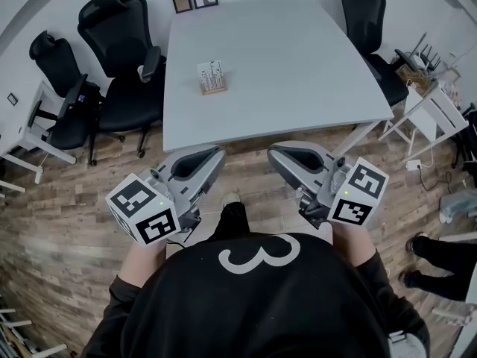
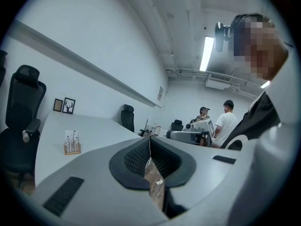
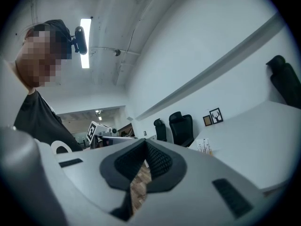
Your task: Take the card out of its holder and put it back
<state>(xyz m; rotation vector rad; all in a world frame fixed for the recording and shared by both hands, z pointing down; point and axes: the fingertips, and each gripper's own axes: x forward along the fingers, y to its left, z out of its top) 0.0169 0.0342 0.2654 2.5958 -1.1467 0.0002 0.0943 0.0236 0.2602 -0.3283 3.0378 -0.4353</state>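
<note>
Standing card [image 1: 211,72] in wooden holder [image 1: 215,90]

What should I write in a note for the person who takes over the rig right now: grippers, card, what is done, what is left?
Left gripper: shut, empty, held in front of the body, short of the table.
Right gripper: shut, empty, beside the left one.
Card: upright in its holder on the table's left half, far from both grippers.
Done: nothing visible; whether the card was already taken out once cannot be told.
Left: reach the card, pull it out, put it back in.
</note>
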